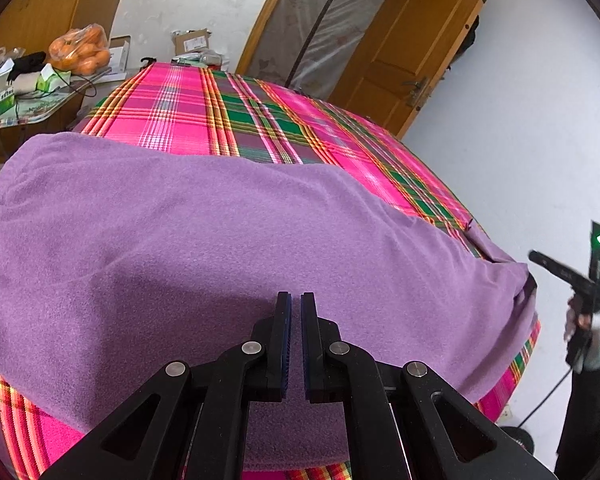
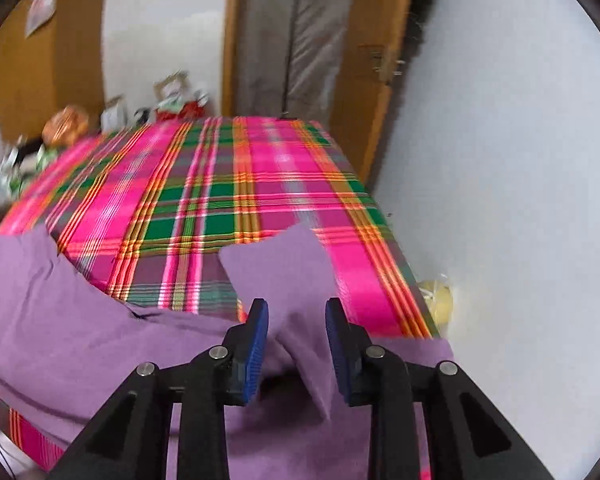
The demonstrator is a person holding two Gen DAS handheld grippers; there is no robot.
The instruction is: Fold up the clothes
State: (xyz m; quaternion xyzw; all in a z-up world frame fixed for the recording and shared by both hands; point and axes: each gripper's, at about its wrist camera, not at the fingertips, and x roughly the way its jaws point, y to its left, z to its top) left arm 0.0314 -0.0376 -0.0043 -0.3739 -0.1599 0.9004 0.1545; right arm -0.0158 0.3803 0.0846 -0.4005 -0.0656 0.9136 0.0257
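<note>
No writing is legible; the purple garment (image 1: 204,240) lies on the plaid bed (image 1: 228,116), the left claw (image 1: 296,304) closed and empty above it, the right claw (image 2: 297,308) parted around a raised flap, pads clear.

You have one purple garment (image 1: 204,240) spread over one bed under a pink-and-green plaid cover (image 1: 228,120). Two hand-held grippers are in play, the left hand-held gripper (image 1: 296,304) and the right hand-held gripper (image 2: 297,312). Beside the bed sits one bag of oranges (image 1: 82,50) (the fruit inside is too bunched to count) and one wooden door (image 1: 416,40).
</note>
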